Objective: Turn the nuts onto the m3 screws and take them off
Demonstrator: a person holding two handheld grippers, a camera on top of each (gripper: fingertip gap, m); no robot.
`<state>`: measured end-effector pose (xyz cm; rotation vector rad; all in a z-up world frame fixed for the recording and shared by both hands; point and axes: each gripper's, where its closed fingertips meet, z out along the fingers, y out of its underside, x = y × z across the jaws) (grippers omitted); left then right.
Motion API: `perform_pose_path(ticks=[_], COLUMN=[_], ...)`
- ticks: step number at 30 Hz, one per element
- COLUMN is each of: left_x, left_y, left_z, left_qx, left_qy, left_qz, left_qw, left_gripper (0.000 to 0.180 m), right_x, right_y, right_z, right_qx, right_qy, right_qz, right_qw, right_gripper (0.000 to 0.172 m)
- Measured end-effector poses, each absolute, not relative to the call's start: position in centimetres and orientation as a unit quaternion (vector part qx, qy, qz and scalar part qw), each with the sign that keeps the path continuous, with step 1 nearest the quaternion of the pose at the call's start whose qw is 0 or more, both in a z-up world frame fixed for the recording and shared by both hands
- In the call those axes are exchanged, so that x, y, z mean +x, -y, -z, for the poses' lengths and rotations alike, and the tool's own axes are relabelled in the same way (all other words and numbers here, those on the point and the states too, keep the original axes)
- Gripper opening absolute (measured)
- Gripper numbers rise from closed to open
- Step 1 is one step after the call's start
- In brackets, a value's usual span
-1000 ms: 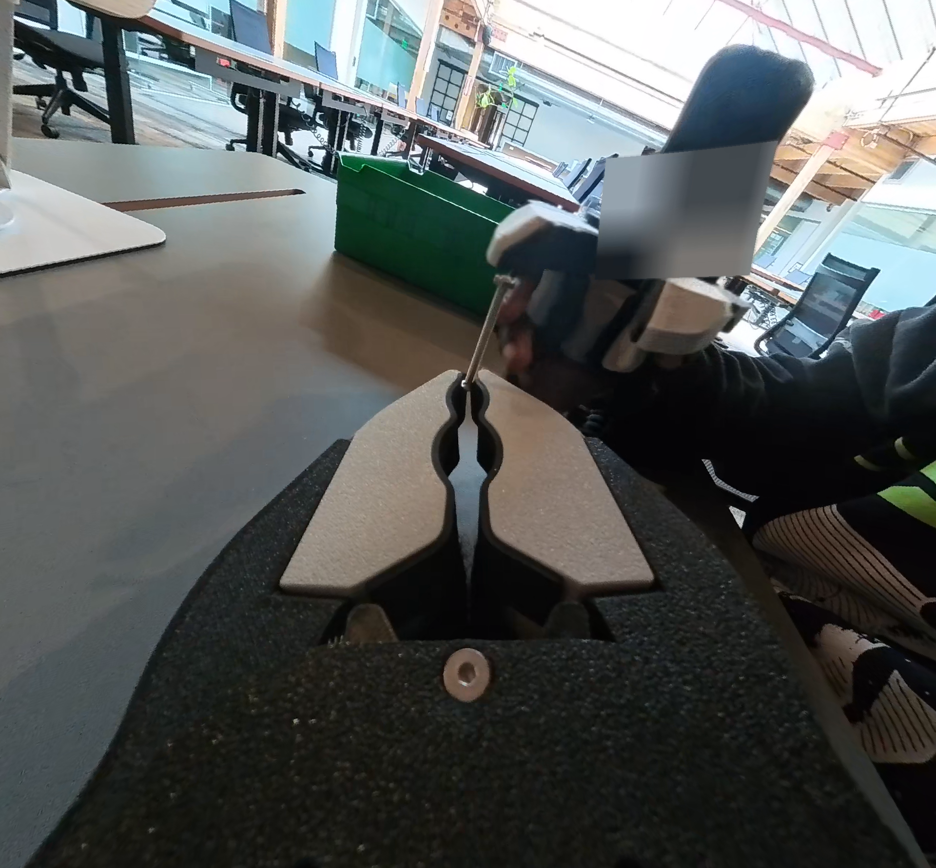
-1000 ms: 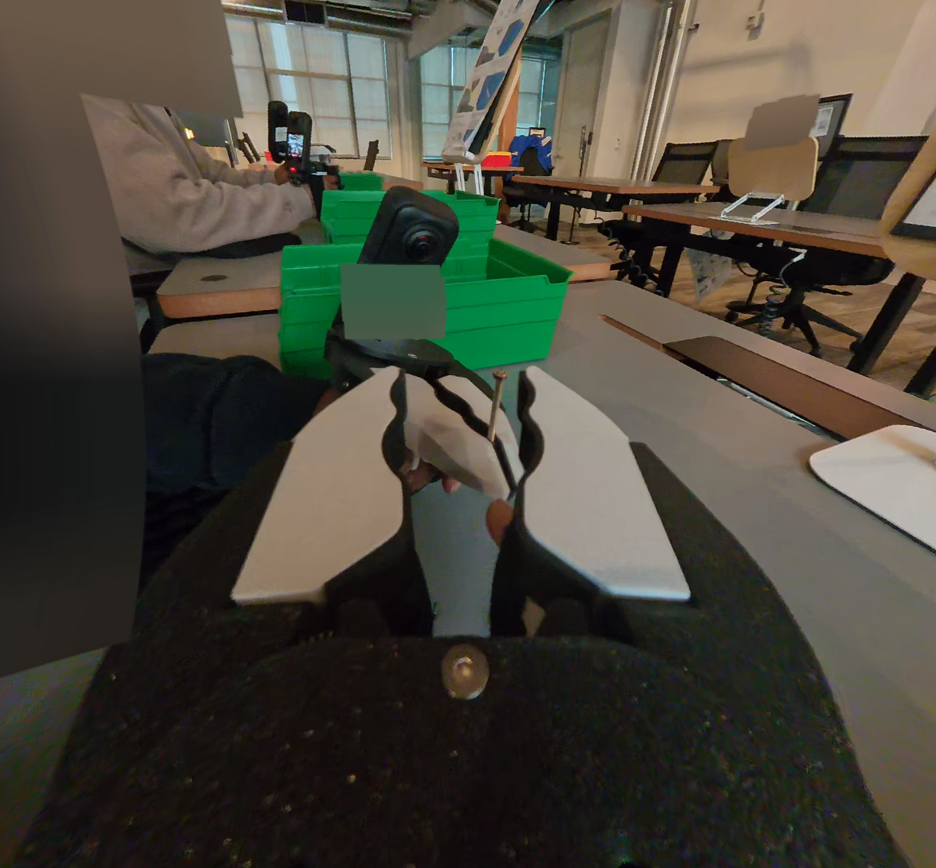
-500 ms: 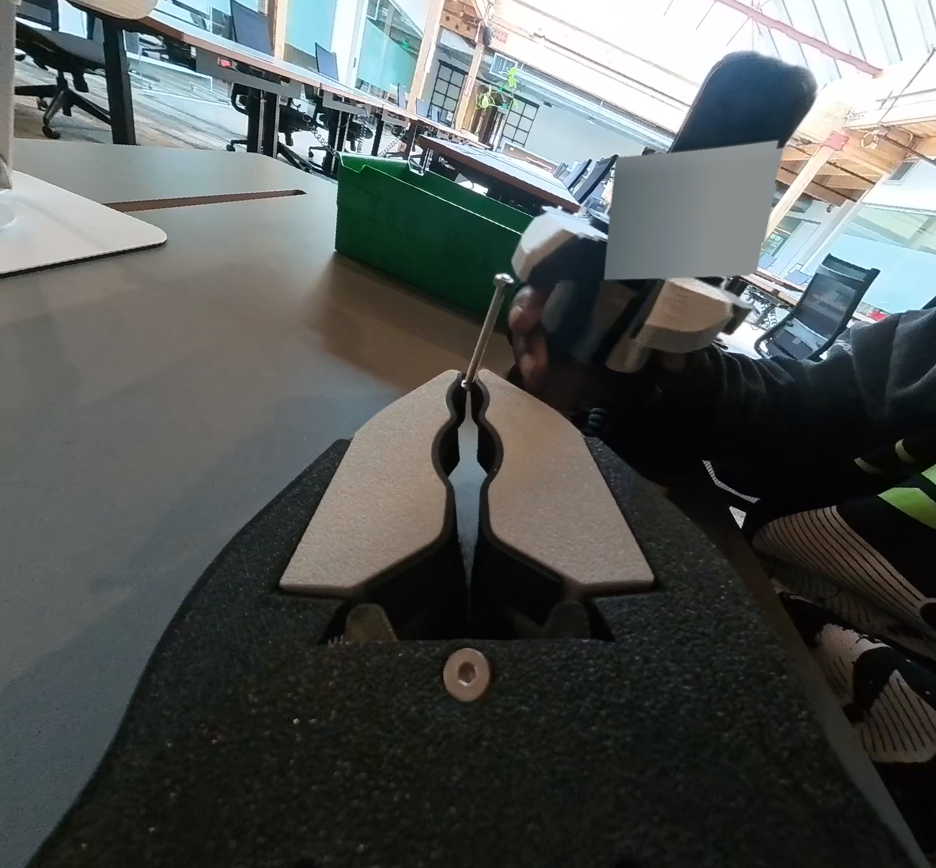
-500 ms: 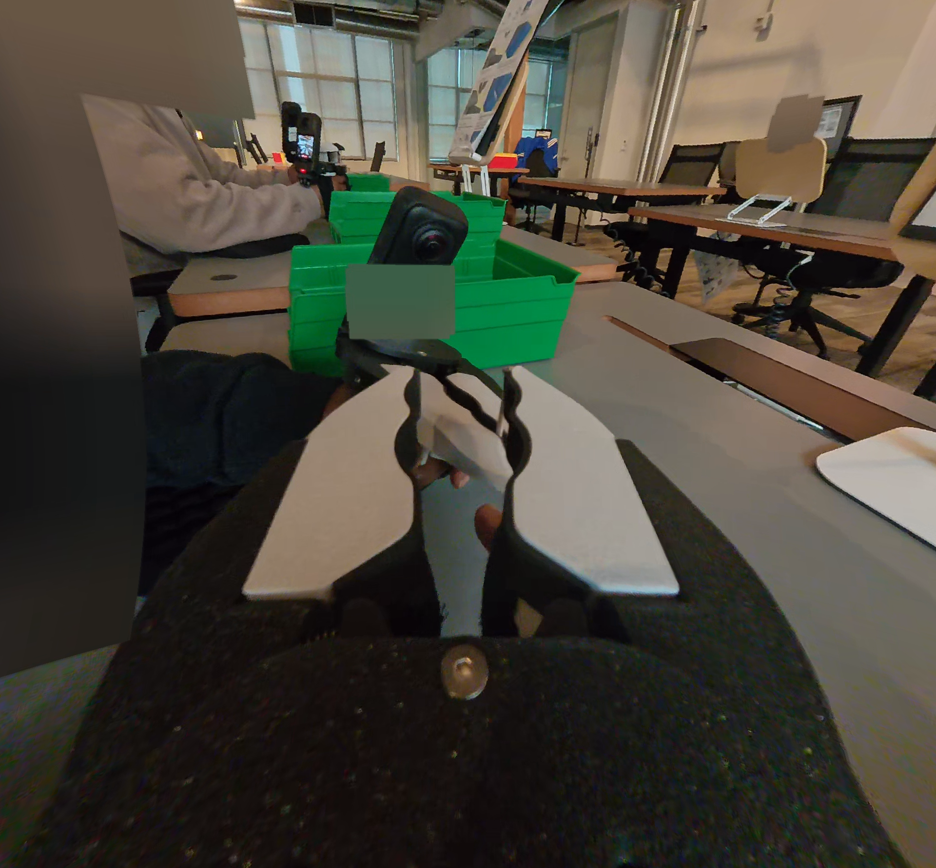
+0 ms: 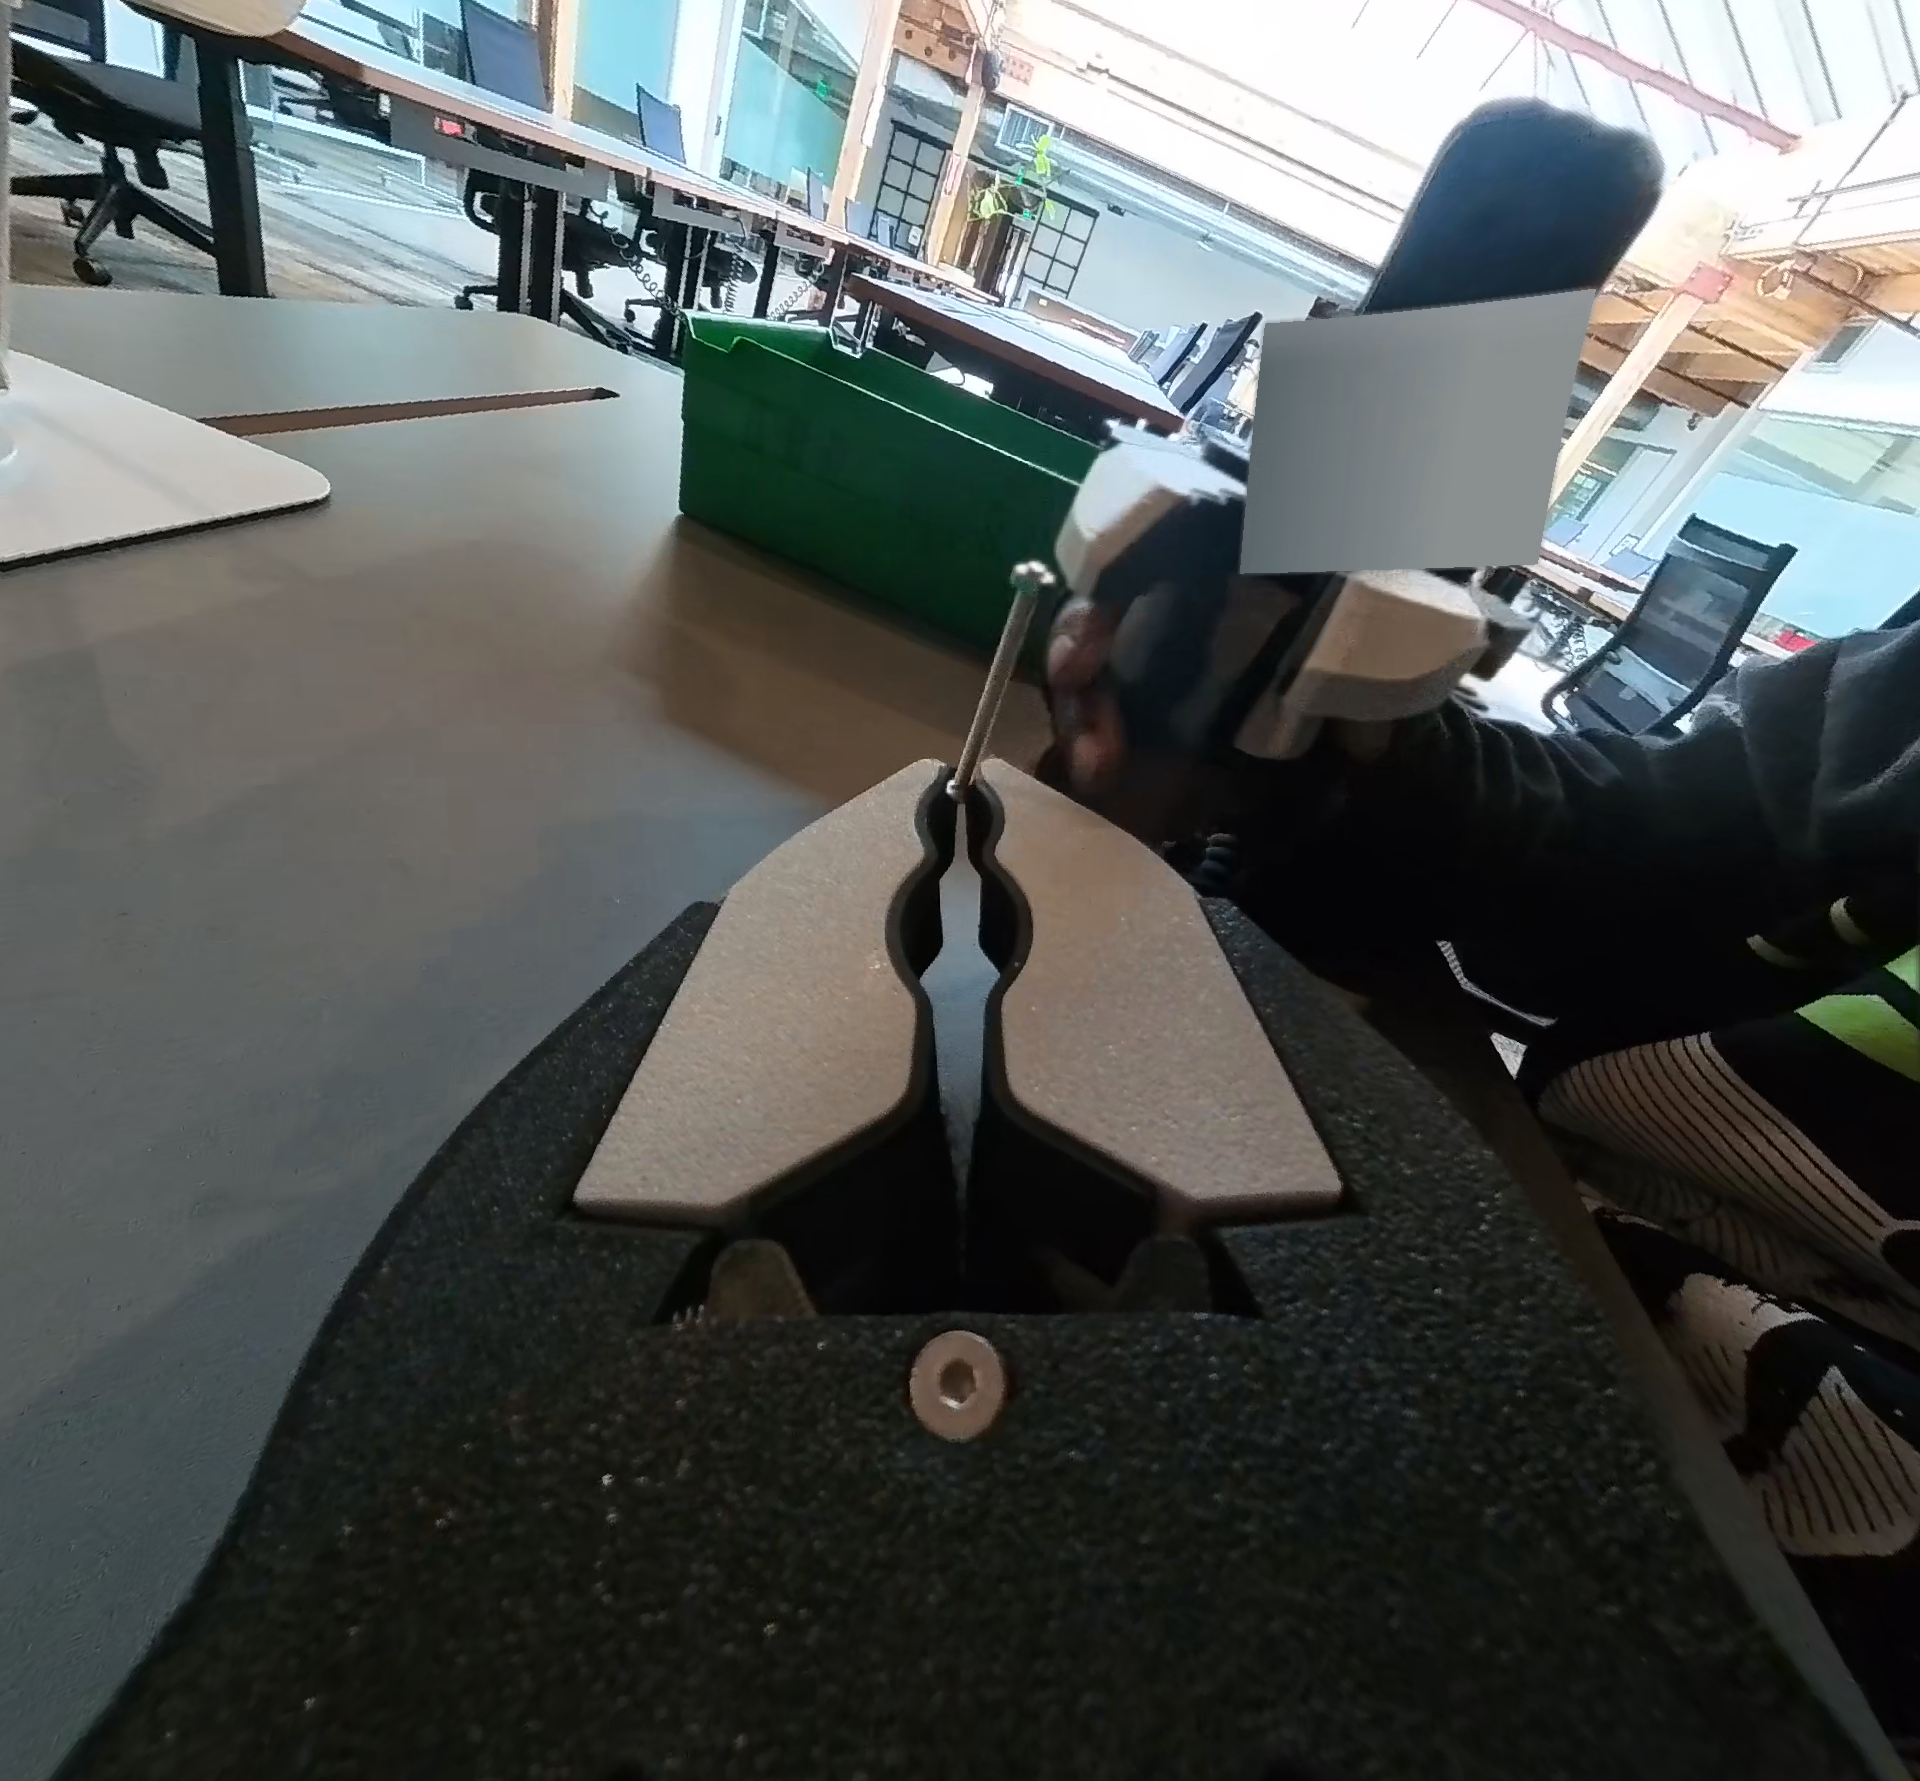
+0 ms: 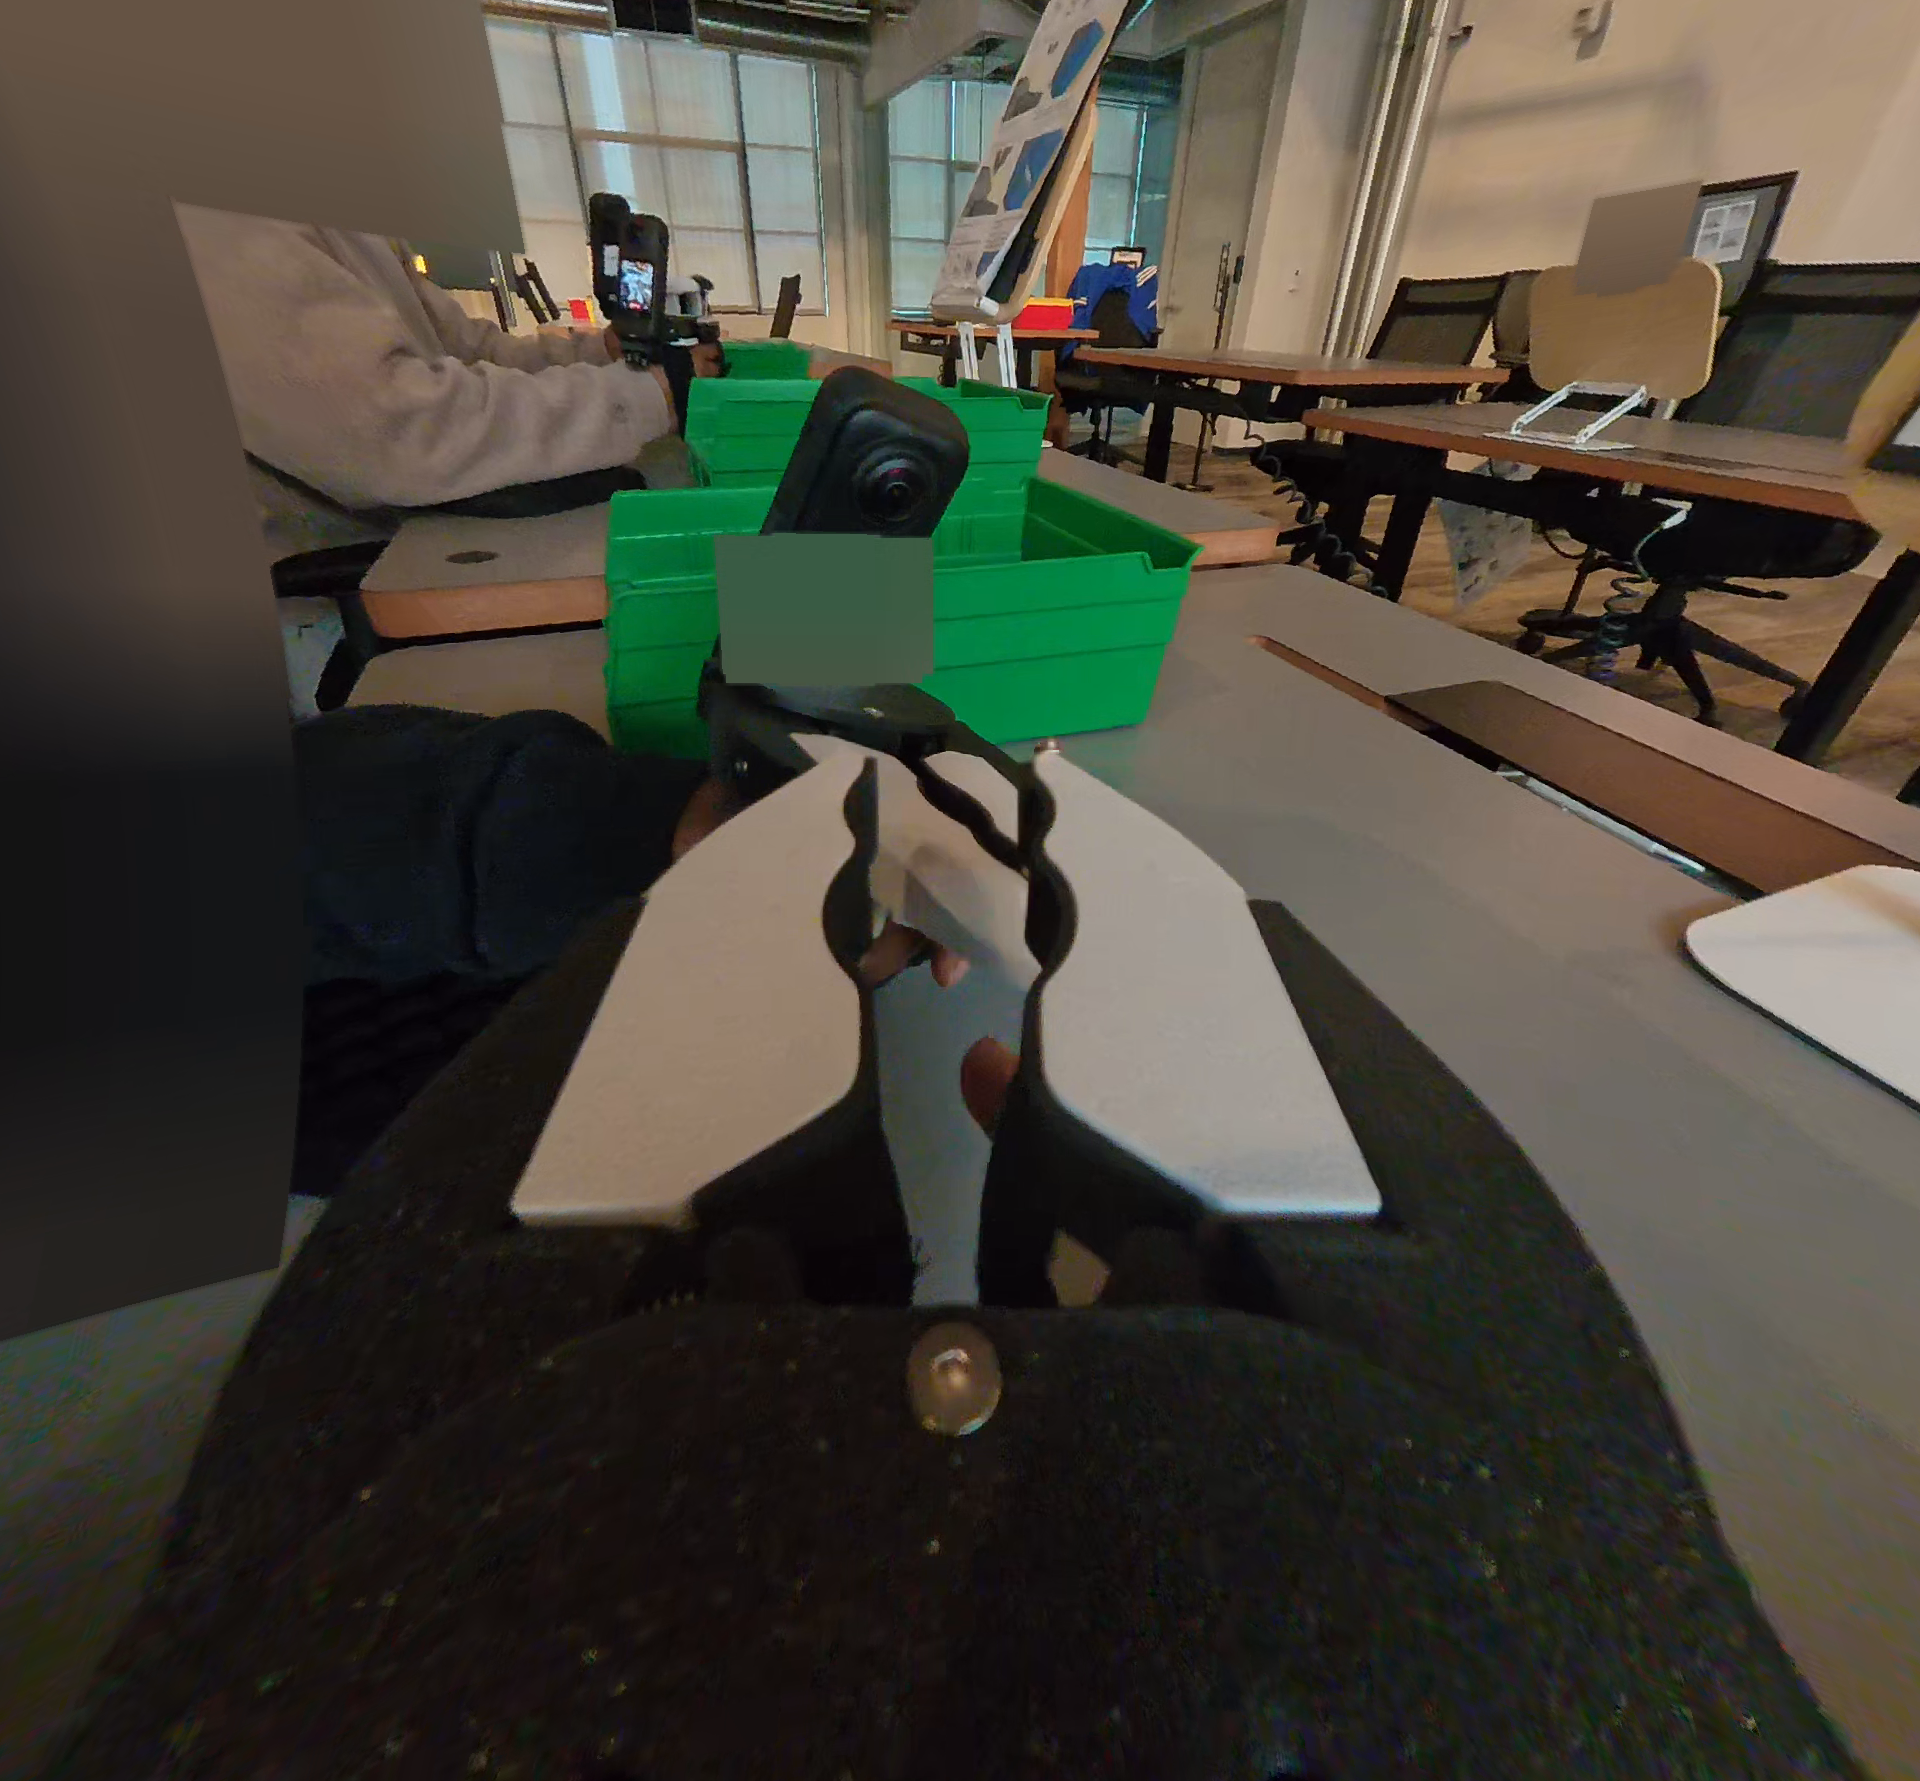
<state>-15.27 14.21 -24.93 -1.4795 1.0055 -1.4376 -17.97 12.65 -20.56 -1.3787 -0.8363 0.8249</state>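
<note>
Screw (image 5: 994,682) pinched in left gripper (image 5: 962,789) — right view shows only its head.

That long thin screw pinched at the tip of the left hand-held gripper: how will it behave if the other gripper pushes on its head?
The screw is slim metal, so probably stiff and light. The left hand-held gripper pinches only its lower end, and it already leans, so a sideways push would likely pivot it. Its smooth, narrow shaft may slip or twist between the pads.
</note>
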Motion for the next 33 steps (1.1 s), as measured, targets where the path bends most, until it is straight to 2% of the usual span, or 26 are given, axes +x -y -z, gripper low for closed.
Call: perform_pose_path(ticks=[13,16,19,21,27,33], left_x=[-15.1,-15.2,-15.3,-15.2,-15.1,-15.1], left_y=[-13.9,-14.0,-14.1,-14.1,-13.8,-13.7], left_z=[25.0,25.0,24.9,25.0,25.0,25.0], left_qx=[-0.585,-0.586,-0.586,-0.586,-0.582,-0.581], left_qy=[-0.411,-0.407,-0.403,-0.404,-0.411,-0.415], left_qz=[0.569,0.57,0.571,0.571,0.572,0.572], left_qw=[0.407,0.408,0.41,0.41,0.406,0.404], left_gripper=[0.001,0.001,0.001,0.001,0.001,0.001], right_x=[-18.8,-18.6,-18.1,-17.9,-18.0,-18.8], right_y=[-13.5,-13.3,-12.7,-12.7,-13.6,-13.5], right_z=[20.9,20.8,20.8,20.7,20.9,20.9], right_qx=[-0.6,-0.601,-0.599,-0.6,-0.602,-0.599], right_qy=[0.369,0.369,0.369,0.365,0.355,0.369], right_qz=[-0.355,-0.352,-0.358,-0.355,-0.349,-0.351], right_qw=[0.615,0.616,0.614,0.617,0.624,0.618], right_gripper=[0.038,0.03,0.012,0.011,0.029,0.034])
